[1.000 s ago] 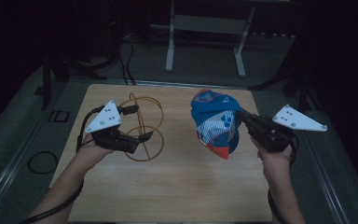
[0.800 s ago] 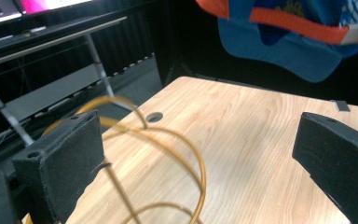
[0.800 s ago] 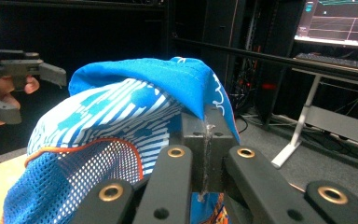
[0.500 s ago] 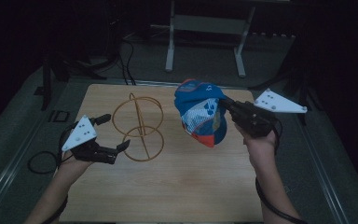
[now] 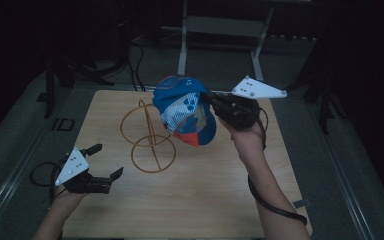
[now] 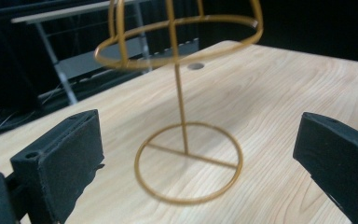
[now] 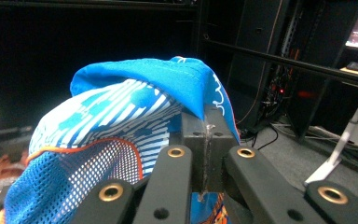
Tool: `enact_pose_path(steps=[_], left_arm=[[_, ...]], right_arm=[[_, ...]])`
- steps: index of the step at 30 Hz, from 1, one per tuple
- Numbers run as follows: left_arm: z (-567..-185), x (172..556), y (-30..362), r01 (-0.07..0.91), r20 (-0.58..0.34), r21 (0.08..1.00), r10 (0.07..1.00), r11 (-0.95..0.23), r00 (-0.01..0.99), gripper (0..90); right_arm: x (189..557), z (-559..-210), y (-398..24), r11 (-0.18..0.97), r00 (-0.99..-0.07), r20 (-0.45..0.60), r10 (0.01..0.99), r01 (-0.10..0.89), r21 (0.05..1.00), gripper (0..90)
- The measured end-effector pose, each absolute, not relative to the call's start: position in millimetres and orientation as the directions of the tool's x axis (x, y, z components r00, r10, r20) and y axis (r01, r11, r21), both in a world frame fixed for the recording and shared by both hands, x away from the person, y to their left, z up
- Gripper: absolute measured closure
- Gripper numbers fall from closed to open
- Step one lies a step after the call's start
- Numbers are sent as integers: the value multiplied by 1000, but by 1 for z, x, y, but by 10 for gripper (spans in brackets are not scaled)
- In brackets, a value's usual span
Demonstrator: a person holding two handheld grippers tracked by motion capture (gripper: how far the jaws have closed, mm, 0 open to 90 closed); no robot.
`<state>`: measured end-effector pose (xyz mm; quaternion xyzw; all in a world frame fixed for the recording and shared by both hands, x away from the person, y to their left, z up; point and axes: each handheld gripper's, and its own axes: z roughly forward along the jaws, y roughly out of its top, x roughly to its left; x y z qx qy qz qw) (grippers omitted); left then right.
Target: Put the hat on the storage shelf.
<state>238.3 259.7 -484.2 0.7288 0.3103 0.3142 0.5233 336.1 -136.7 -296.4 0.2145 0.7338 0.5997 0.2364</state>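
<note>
Right tongs [image 5: 211, 98] grip the blue cap [image 5: 184, 108] — left tongs [image 5: 106, 161] gape wide.

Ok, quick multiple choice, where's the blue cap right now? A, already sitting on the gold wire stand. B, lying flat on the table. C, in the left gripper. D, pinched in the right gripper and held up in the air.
D: the right gripper is clamped on the blue cap, holding it above the table beside the gold wire stand, while the left gripper is open and empty.
</note>
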Motion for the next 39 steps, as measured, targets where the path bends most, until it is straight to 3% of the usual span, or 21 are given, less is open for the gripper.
enact_pose_path(steps=[10,22,39], left_arm=[[-537,230,257,172,115,952,820,-252,561,19],[-549,229,263,150,63,972,813,-182,579,19],[-556,230,269,177,25,972,816,-155,577,19]], right_arm=[[354,-289,-81,229,-830,-92,550,44,972,900],[372,-308,-17,328,-874,-89,478,84,941,900],[387,-342,-5,412,-873,-46,486,182,893,892]])
